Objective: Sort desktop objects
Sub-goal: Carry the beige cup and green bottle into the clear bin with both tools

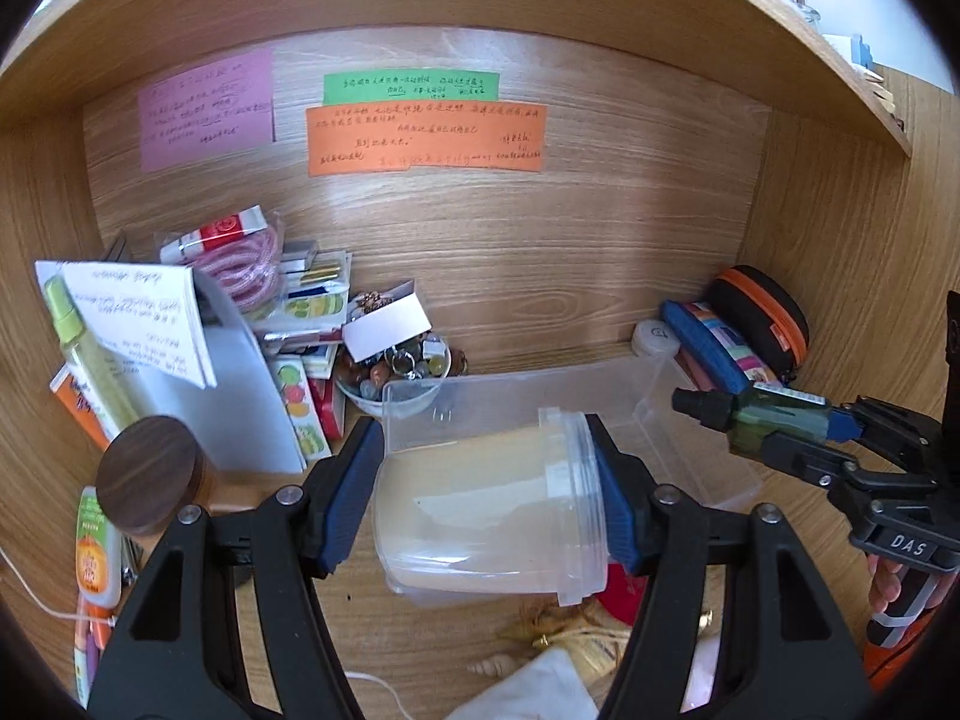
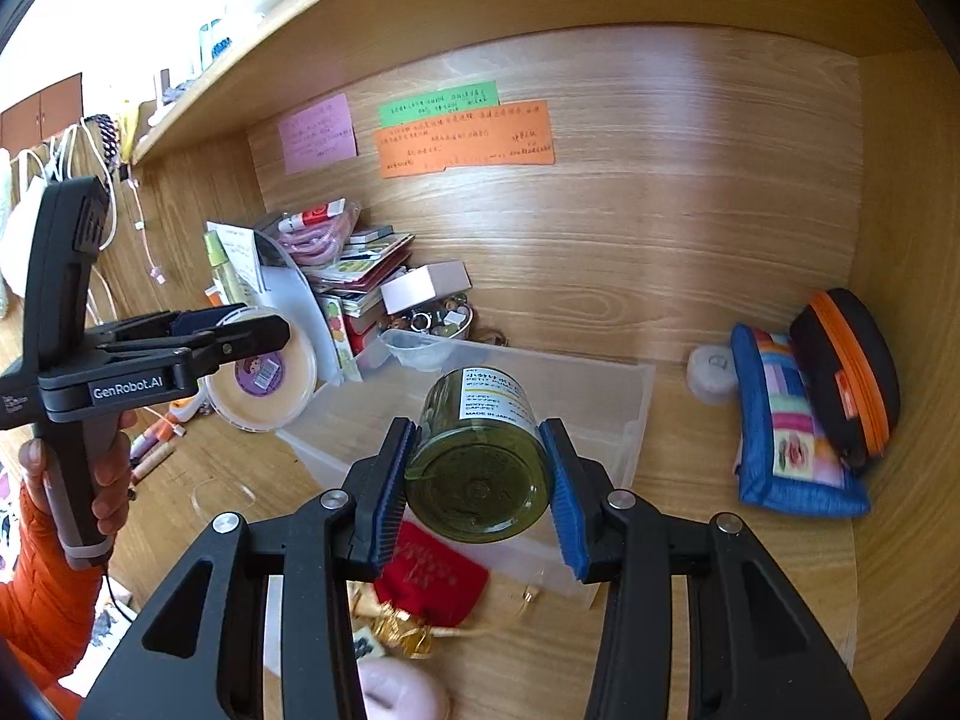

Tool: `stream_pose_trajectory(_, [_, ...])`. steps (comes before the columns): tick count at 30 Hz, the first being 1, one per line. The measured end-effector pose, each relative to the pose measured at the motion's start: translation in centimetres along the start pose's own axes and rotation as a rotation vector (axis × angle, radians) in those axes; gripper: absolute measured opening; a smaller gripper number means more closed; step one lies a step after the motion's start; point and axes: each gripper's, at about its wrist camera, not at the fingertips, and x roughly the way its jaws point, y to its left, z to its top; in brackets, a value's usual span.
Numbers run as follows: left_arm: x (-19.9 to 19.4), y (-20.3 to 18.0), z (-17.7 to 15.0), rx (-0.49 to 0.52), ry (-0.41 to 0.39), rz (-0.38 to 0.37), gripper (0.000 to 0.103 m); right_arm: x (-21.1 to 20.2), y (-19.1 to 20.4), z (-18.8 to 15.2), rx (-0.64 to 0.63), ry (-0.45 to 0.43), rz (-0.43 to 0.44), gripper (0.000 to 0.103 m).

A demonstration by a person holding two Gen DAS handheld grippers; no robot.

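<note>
- The left gripper [image 1: 489,498] has its blue-padded jaws clamped on a clear round tub [image 1: 480,510] with a screw rim; the tub lies on its side between the pads, its axis running left to right, rim toward the right pad.
- In the right wrist view the same tub [image 2: 264,369] shows its flat base with a purple sticker, held above the desk at the left of the clear tray.
- The left gripper's handle is held upright in a hand [image 2: 78,480] with an orange sleeve, and its fingers reach right toward the tray.
- The right gripper [image 2: 480,480] is closed on a small green bottle [image 2: 480,456], gripped near its base; the round bottom faces the camera and the long axis points away, toward the far wall.
- From the left wrist view the green bottle [image 1: 756,417] runs nearly level, its black cap pointing left, over the right end of the tray.
- The clear plastic tray [image 2: 630,396] sits on the wooden desk [image 2: 690,588], just beyond both grippers.
- Near the grippers lie a red pouch [image 2: 438,576] and some gold wrapped bits [image 2: 402,630].
- At the far left is a pile of cards and packets [image 1: 300,300] with a bowl of beads [image 1: 396,375] touching the tray's far left corner.
- At the far right a blue patchwork pouch [image 2: 786,432] leans against a black case with an orange zip [image 2: 846,378], a small white jar [image 2: 711,375] just left of them.
- Pink, green and orange notes [image 1: 420,132] are stuck on the back wall.
</note>
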Motion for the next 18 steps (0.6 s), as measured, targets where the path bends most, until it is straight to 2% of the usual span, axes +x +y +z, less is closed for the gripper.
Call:
stream_pose_trajectory(6, [2.4,0.0,1.0,0.026,0.021,0.016,0.065,2.8,-0.7,1.2,-0.022,0.044,-0.02,0.039])
stream_pose_trajectory(10, [5.2,0.1,1.2,0.041,0.067,0.028,0.065,5.4,-1.2,1.6,-0.046,0.093,-0.053,0.039])
stream_pose_trajectory(18, [9.5,0.6,0.8,0.046,0.142,0.049,0.065,8.9,-1.9,1.9,-0.072,0.156,-0.058,0.039])
